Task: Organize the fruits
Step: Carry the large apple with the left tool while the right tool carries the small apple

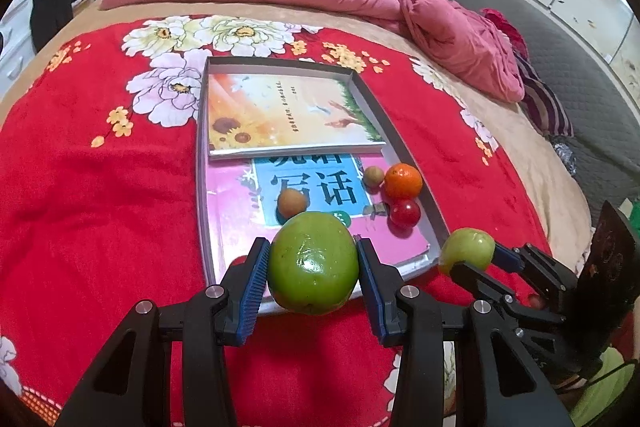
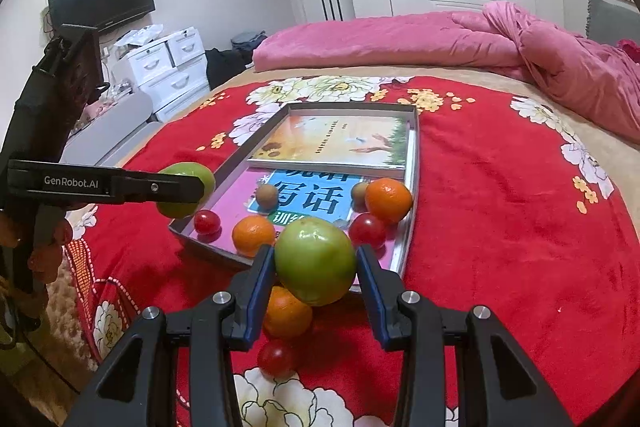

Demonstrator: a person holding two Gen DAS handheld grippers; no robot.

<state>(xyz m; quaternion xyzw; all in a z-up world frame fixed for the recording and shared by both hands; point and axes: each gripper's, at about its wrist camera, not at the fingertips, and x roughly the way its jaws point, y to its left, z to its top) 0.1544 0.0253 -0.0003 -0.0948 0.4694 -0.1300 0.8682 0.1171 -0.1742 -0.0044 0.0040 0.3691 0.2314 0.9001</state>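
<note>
Left tongs (image 1: 313, 263): closed to the width of a green apple (image 1: 313, 263), blue pads pressed on both of its sides, held above the tray's near edge.
Right tongs (image 2: 315, 261): likewise clamped on a second green apple (image 2: 315, 261), above the tray's near right corner.
Tray (image 2: 413, 163): shallow, grey-walled, on the red floral blanket (image 2: 500, 227) of a bed; books line its floor, with oranges, cherry tomatoes and small brown fruits near its front.
Loose fruit: an orange (image 2: 287, 311) and a tomato (image 2: 277, 358) on the blanket before the tray.
Risk: round, glossy apples may slip from the pads, or roll on the slick book covers and knock neighbouring fruit.
</note>
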